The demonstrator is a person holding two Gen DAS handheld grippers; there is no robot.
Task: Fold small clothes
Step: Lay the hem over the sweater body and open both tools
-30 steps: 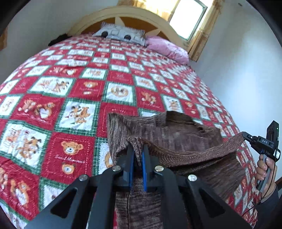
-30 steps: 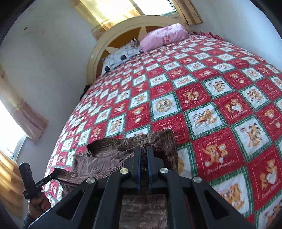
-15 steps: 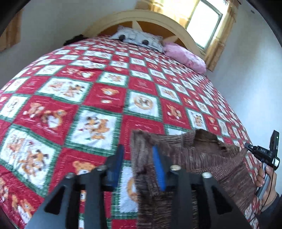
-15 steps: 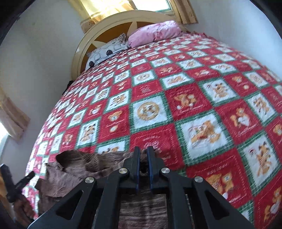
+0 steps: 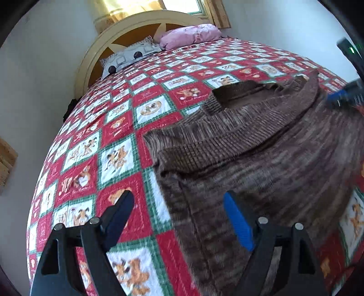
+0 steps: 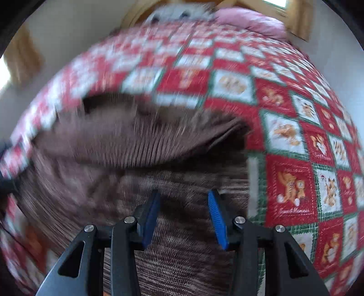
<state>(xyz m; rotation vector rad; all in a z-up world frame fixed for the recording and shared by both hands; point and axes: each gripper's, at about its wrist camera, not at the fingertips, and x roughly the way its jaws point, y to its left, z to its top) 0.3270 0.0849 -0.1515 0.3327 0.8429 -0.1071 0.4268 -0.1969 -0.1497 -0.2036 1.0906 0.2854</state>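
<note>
A brown knitted sweater [image 5: 261,145] lies spread on the red, white and green teddy-bear quilt [image 5: 118,127]. My left gripper [image 5: 179,200] hovers over the sweater's left edge, jaws wide and still opening, and its pads touch nothing. The right wrist view is blurred by motion. There the same brown sweater [image 6: 141,145] fills the middle, and my right gripper [image 6: 184,198] stands above it with jaws parting, no cloth pinched between the blue pads. The right gripper's blue-tipped end [image 5: 341,95] shows blurred at the right edge of the left wrist view.
The quilt covers a bed with an arched cream headboard [image 5: 141,22]. A grey patterned pillow [image 5: 129,57] and a pink pillow [image 5: 191,36] lie at its head. White walls flank the bed and a curtained window [image 5: 159,4] sits behind it.
Both grippers let go of the sweater and opened, the left first. The sweater dropped flat onto the quilt. Both cameras rolled and dipped toward the bed.
</note>
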